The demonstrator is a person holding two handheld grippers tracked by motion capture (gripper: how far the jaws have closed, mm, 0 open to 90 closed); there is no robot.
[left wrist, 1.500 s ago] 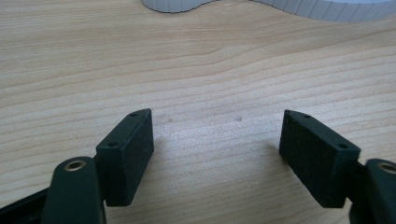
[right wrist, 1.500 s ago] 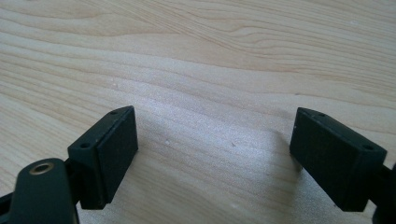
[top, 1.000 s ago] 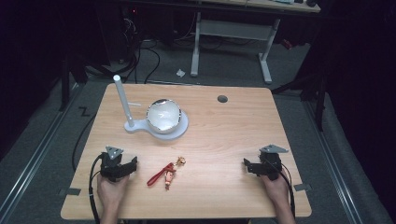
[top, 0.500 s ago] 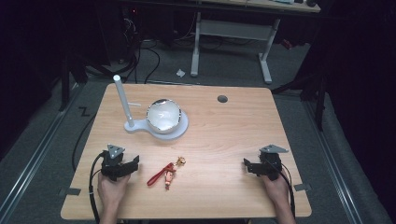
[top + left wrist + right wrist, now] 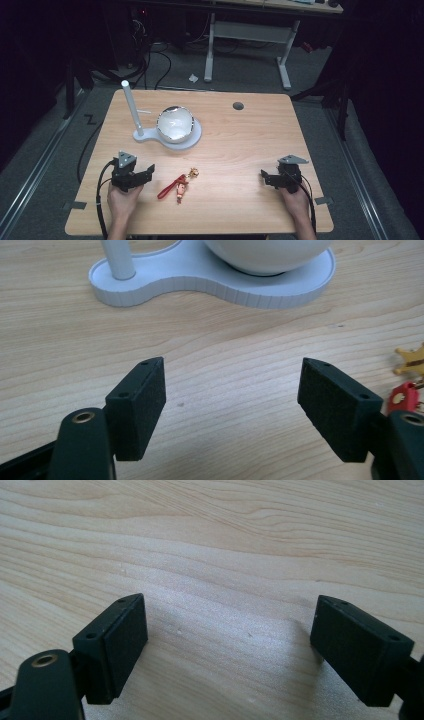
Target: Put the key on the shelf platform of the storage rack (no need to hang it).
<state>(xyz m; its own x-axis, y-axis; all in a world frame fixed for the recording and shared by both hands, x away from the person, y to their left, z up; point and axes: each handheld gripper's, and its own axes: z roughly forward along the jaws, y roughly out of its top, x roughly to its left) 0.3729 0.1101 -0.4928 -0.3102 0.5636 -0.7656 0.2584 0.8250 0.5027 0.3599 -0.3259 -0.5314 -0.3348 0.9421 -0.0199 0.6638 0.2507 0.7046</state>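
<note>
Item logged: keychain point(image 5: 179, 184), red strap with a small gold-coloured charm, lying flat on the wooden bench point(image 5: 240, 145) just right of my left gripper point(image 5: 232, 405); I read no lettering on it. Left gripper released, jaws wide. Right gripper point(image 5: 230, 650) likewise released over bare wood. Ahead of the left gripper stood a white stand point(image 5: 150, 135) holding a white bowl point(image 5: 174, 124), unbranded.

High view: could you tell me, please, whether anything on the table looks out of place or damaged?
Nothing stands out. The bowl sits on its white stand, the red keychain lies flat between the left gripper and right gripper, and nothing looks spilled or broken.
</note>
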